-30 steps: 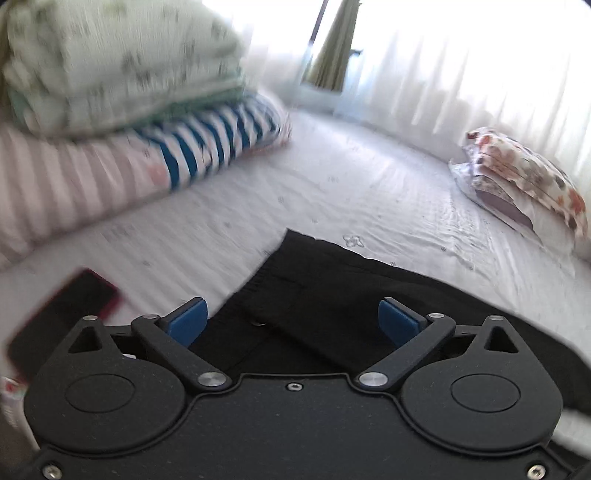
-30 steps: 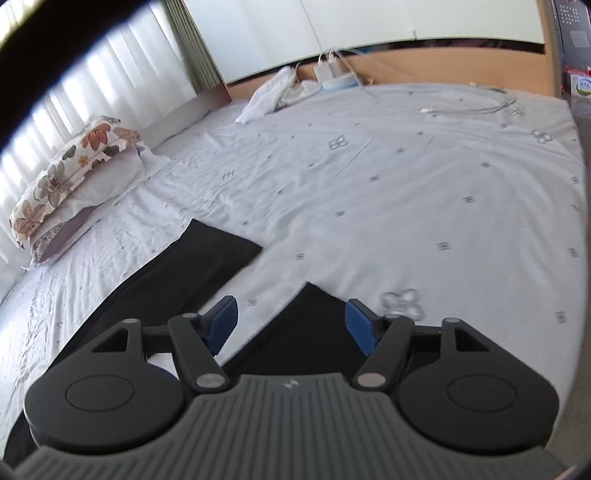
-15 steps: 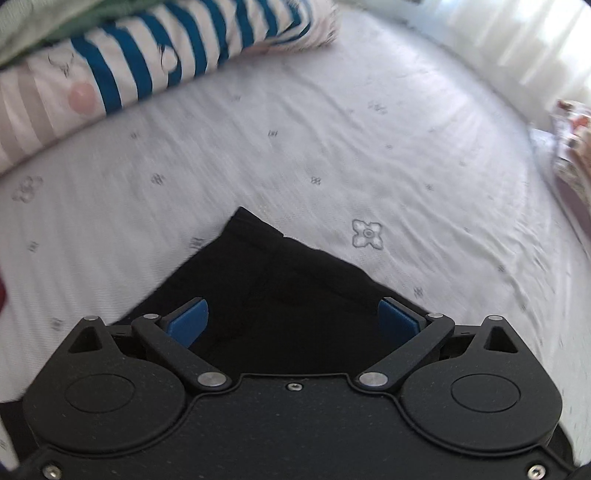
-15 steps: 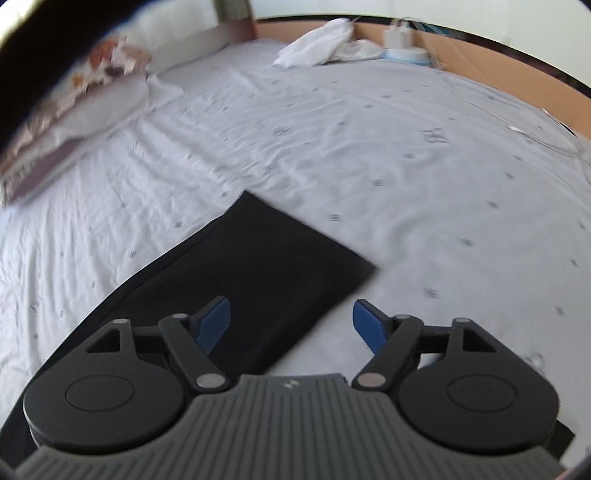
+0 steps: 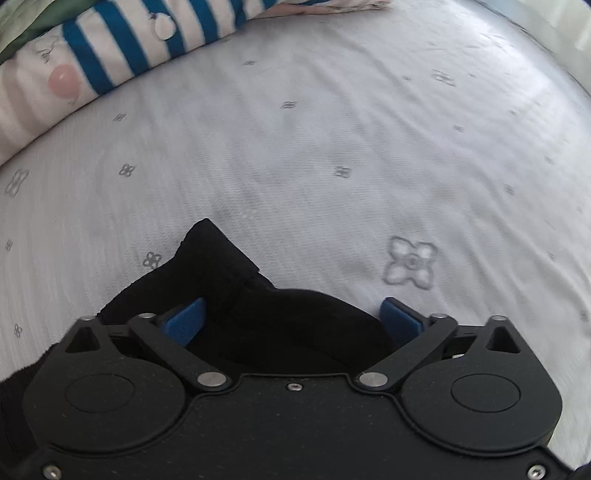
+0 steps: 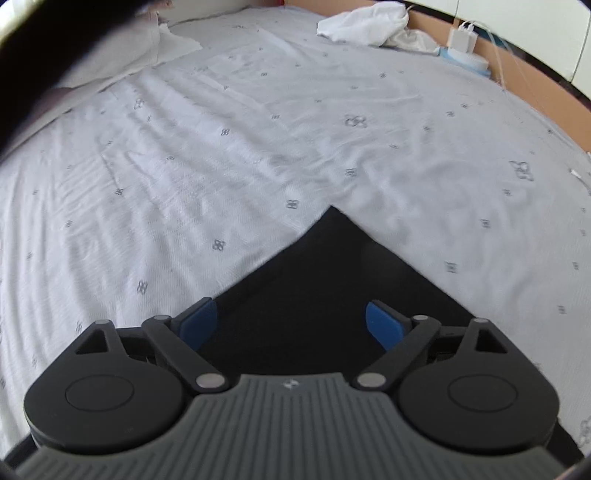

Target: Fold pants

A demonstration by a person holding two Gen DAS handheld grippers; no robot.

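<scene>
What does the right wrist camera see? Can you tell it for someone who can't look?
The open right gripper points down at a corner of black pants lying flat on a white bed sheet, with the cloth between its blue fingers but not pinched. Its jaws have just been opening. A crumpled white cloth lies at the far edge.

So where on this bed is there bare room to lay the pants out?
The widest bare sheet runs from the black pants up to the white cloth and charger by the headboard. Another patch lies between the pants and the striped bedding. That bedding edge is crowded.
</scene>
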